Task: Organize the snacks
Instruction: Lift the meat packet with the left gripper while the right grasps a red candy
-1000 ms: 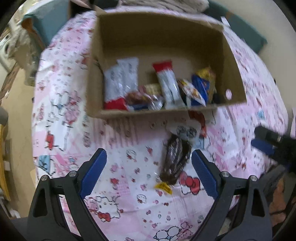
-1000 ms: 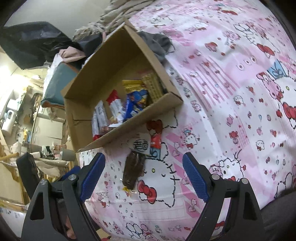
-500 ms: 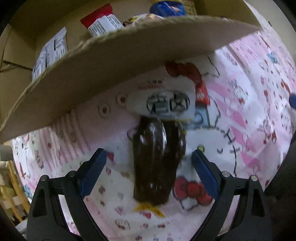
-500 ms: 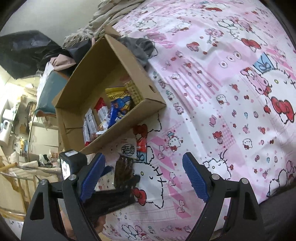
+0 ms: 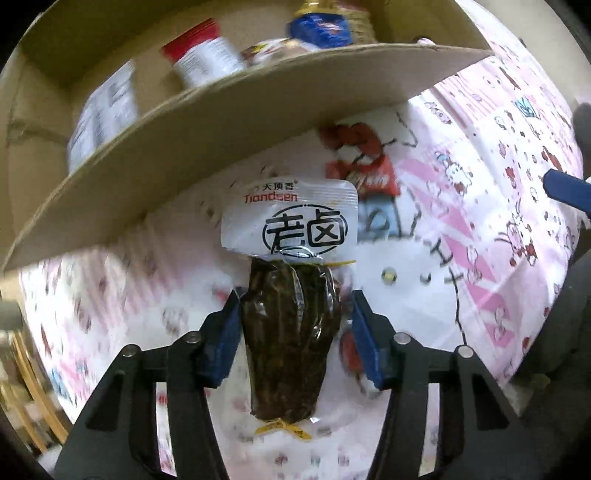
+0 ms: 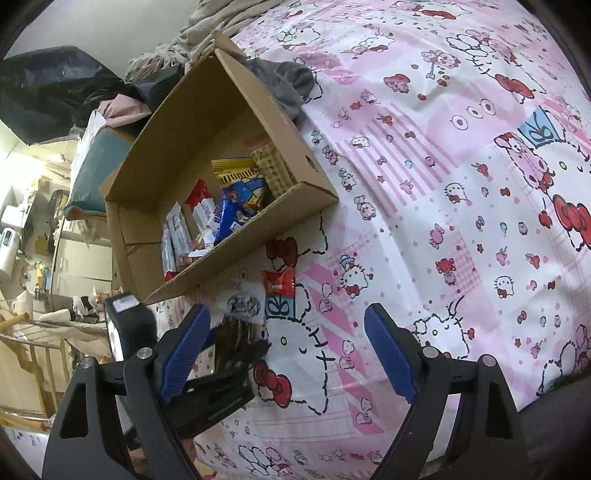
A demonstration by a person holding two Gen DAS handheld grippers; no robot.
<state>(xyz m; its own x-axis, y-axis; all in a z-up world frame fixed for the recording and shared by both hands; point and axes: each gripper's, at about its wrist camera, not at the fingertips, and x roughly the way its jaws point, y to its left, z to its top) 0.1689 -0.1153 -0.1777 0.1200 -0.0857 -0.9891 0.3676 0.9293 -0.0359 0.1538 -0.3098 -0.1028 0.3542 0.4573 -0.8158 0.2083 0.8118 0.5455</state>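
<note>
Left wrist view: the left gripper (image 5: pixel 293 325) sits low over the pink cartoon-print cloth (image 5: pixel 480 206), its blue pads (image 5: pixel 221 347) drawn in around the dark lower half of a vacuum-packed snack (image 5: pixel 291 332). The left pad presses against the pack's edge; the right pad lies just beside its other edge, contact there not certain, so the jaws read as closed on the pack. The pack's white printed header points toward the cardboard box (image 5: pixel 221 122), whose near wall runs across the upper frame just beyond the header. Behind that wall, blurred, stand a red-and-white wrapper (image 5: pixel 203 59) and a blue wrapper (image 5: pixel 321 29). A small red sachet (image 5: pixel 369 173) lies on the cloth just right of the header, near the box wall. A blue tip of the right gripper (image 5: pixel 565 190) shows at the right edge. Right wrist view: the right gripper (image 6: pixel 288 350) hovers above the cloth (image 6: pixel 443 184) with jaws spread wide and nothing between them. The box (image 6: pixel 258 236) lies up and left, open top toward the camera, holding several wrappers, a blue one (image 6: pixel 236 210) most visible. The red sachet (image 6: pixel 279 282) rests on the cloth just outside the near wall. The snack pack (image 6: pixel 240 321) sits lower left, partly behind the right gripper's left finger, with the black body of the left gripper (image 6: pixel 218 391) at its dark end.
</note>
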